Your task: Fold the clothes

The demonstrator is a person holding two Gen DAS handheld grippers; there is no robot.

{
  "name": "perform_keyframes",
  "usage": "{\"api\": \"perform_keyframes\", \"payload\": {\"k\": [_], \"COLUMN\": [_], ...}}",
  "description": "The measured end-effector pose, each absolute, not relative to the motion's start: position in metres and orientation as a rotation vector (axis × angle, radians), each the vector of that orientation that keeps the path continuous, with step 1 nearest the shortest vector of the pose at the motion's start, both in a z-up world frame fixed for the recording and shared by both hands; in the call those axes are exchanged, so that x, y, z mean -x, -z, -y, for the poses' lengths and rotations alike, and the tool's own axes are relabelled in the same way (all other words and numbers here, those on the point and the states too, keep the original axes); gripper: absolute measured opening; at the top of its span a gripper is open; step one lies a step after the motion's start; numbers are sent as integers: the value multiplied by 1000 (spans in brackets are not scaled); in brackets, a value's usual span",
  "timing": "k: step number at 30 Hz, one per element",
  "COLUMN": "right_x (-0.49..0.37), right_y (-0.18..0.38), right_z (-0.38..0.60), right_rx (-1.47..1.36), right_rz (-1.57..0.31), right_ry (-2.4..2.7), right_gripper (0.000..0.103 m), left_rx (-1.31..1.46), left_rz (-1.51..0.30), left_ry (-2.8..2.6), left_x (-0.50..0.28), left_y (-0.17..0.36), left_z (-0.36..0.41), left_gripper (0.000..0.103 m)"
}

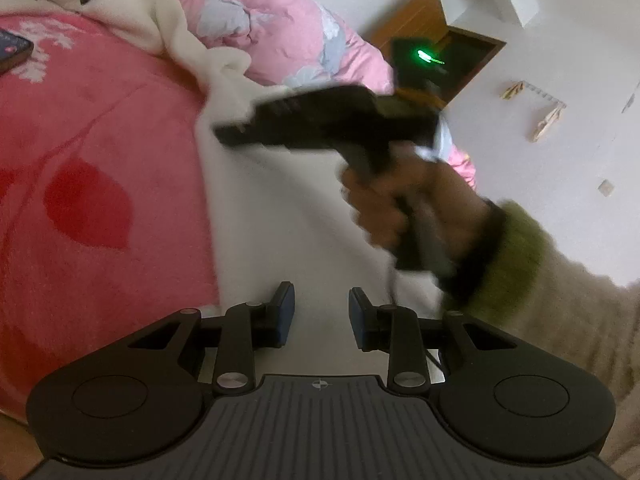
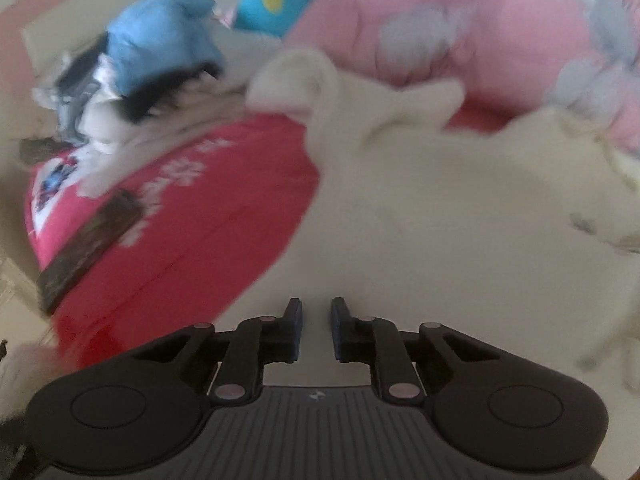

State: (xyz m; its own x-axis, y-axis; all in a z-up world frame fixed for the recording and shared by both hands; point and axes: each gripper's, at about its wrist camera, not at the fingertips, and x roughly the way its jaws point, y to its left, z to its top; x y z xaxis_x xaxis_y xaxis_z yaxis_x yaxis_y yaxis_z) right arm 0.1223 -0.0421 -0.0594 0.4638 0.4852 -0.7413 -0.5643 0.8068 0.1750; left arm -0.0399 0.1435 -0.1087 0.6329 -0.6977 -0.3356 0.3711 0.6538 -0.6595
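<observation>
A cream white garment point(image 1: 280, 200) lies spread on a pink bed cover point(image 1: 100, 160), with a bunched sleeve point(image 1: 188, 52) trailing toward the back. My left gripper point(image 1: 322, 316) is open and empty just above the garment. The other hand-held gripper's body point(image 1: 320, 120) shows blurred over the garment in the left wrist view, gripped by a hand. In the right wrist view the garment point(image 2: 460, 220) fills the right half, blurred. My right gripper point(image 2: 316, 328) is open with a narrow gap, empty, above the garment.
A pink quilt with grey flowers point(image 1: 280, 20) is heaped behind the garment. A dark phone point(image 1: 12, 50) lies on the bed cover at the left. A pile of blue and dark clothes point(image 2: 152, 52) sits at the far end. A wooden door frame point(image 1: 452, 40) stands by the white wall.
</observation>
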Motion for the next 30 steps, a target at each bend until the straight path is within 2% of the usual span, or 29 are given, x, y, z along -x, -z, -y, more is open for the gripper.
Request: {"api": "perform_keyframes", "payload": {"k": [2, 9, 16, 22, 30], "right_x": [-136, -160, -121, -72, -23], "right_y": [62, 63, 30, 32, 46], "right_z": [34, 36, 120, 192, 251], "right_rx": [74, -56, -233, -301, -216], "right_rz": [-868, -845, -794, -826, -834], "right_ry": [-654, -667, -564, -415, -360], "right_gripper": [10, 10, 11, 11, 11], "left_rx": [590, 603, 616, 563, 481], "left_rz": [-623, -636, -650, -650, -696], "left_ry": [661, 676, 689, 648, 618], "left_x": [39, 38, 37, 39, 16], "left_y": [110, 109, 108, 87, 73], "left_z": [-145, -147, -149, -138, -99], "left_gripper": [30, 29, 30, 30, 30]}}
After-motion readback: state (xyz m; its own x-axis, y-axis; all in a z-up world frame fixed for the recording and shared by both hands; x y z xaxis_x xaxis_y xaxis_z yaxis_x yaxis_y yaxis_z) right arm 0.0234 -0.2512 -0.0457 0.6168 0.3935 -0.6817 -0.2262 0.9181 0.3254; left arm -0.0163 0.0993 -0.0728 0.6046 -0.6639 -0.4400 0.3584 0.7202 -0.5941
